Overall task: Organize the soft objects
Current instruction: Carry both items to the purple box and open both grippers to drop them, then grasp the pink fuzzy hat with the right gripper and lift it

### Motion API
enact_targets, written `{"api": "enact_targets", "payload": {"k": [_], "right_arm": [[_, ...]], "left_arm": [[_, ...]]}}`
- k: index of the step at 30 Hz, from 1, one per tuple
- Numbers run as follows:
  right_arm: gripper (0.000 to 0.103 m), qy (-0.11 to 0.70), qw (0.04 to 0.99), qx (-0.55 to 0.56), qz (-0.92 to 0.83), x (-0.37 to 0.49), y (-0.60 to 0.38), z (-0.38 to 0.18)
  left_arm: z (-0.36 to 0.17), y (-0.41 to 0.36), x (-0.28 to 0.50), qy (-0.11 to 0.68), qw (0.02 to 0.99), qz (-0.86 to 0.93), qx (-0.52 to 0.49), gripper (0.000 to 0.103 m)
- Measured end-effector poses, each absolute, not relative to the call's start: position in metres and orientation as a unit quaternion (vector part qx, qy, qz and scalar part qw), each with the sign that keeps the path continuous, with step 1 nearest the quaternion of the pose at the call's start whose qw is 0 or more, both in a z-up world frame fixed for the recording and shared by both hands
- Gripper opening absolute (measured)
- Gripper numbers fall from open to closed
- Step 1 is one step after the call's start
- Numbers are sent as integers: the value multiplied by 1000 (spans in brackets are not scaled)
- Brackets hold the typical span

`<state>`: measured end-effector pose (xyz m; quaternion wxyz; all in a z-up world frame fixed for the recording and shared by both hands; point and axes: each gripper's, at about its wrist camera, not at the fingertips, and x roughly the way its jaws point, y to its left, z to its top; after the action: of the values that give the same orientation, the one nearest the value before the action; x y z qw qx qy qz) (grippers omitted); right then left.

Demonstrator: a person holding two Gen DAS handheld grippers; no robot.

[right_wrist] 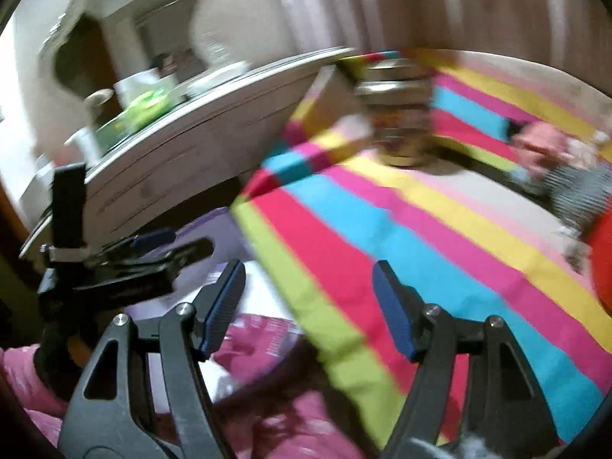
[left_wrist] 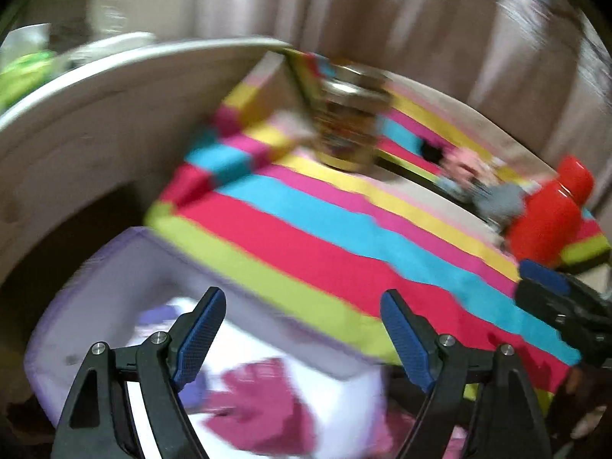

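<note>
Both views are motion-blurred. My left gripper point(left_wrist: 302, 306) is open and empty above a lilac fabric bin point(left_wrist: 114, 267) that holds white and magenta cloth point(left_wrist: 264, 401). My right gripper point(right_wrist: 308, 279) is open and empty, over the edge of the striped bedspread point(right_wrist: 382, 222) and the bin point(right_wrist: 214, 225). Far right on the bed lie a pink soft toy point(left_wrist: 466, 164), a grey striped soft item point(left_wrist: 501, 199) and a red soft object point(left_wrist: 547, 214); they also show in the right wrist view: the pink toy point(right_wrist: 543, 145), the striped item point(right_wrist: 577, 187). The right gripper shows in the left view point(left_wrist: 550, 290).
A jar-like container point(left_wrist: 348, 122) stands on the bed near its head, also in the right wrist view point(right_wrist: 397, 114). A white curved dresser point(right_wrist: 172, 153) with green and white items on top stands to the left. Curtains hang behind the bed. Pink cloth point(right_wrist: 30, 382) lies at lower left.
</note>
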<state>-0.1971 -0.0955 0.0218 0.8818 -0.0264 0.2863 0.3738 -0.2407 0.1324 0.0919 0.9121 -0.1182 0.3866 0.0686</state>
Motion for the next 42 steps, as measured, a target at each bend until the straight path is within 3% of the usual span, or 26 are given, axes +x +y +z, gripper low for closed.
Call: {"api": "enact_targets", "payload": {"k": [10, 19, 28, 29, 32, 37, 38, 39, 42], "right_arm": [[72, 307, 931, 68, 187, -159, -246, -7], [72, 252, 956, 151, -20, -123, -394, 6], [72, 254, 958, 130, -30, -2, -444, 33], [68, 258, 957, 133, -24, 13, -446, 31], [68, 294, 940, 172, -9, 57, -459, 18], [68, 336, 931, 143, 7, 99, -453, -1], [57, 334, 934, 130, 15, 99, -449, -2], [15, 332, 936, 112, 13, 96, -445, -1], [10, 297, 952, 80, -3, 53, -438, 10]], "left_arm": [[69, 24, -115, 435, 892, -65, -103, 84], [34, -42, -28, 417, 900, -81, -99, 84], [17, -41, -16, 412, 896, -91, -136, 86], [17, -40, -17, 410, 896, -94, -141, 86], [17, -40, -18, 409, 896, -99, -142, 88], [17, -42, -17, 410, 895, -108, -139, 93], [17, -42, -17, 410, 895, -109, -139, 94], [17, -42, -17, 409, 895, -110, -141, 94], [16, -41, -17, 409, 894, -113, -144, 95]]}}
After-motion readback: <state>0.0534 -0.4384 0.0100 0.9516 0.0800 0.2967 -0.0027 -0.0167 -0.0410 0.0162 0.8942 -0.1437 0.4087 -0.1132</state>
